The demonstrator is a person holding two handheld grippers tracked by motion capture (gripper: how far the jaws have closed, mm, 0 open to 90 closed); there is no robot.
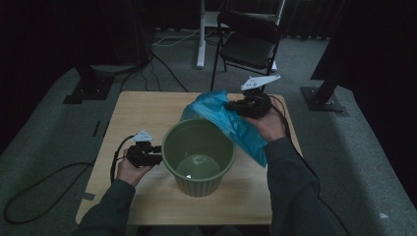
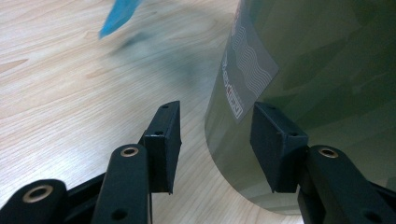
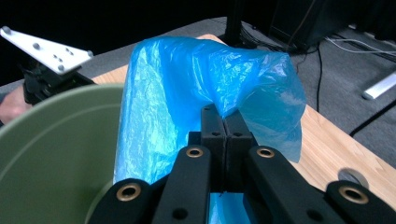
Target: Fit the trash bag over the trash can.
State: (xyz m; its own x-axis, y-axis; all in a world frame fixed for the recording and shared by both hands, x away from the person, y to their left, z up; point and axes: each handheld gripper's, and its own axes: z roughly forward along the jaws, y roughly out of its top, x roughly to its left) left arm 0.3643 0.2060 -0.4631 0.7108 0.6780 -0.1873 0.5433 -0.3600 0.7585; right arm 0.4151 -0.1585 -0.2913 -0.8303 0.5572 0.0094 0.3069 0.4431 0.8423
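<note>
Thin blue plastic bag (image 3: 187,84) is pinched in the right gripper (image 3: 225,122), jaws fully closed on a fold of film. The bulk of the bag hangs ahead of and below those jaws, draped against the far rim of the round green ribbed plastic bin (image 1: 198,156). In the high view the right gripper (image 1: 250,104) is held above the back right of the bin; bag (image 1: 231,123) is trailed from it down toward the person's sleeve.

Left gripper (image 2: 215,140) is spread wide, nothing pinched. The bin wall (image 2: 327,84) curves just ahead of the right-hand jaw; whether the pad touches it cannot be told. Light wooden table (image 2: 70,93) is seen ahead of the other jaw. In the high view the left gripper (image 1: 143,153) is parked just beside the bin's left side.

Risks:
- Only a small fold is clamped; the film could be slipped out or torn if it is pulled against the rim.
- The bin is not gripped, so it could be dragged or tipped by bag tension.
- The bag mouth is not visibly open; it could be bunched inside the bin rather than spread over the rim.
</note>
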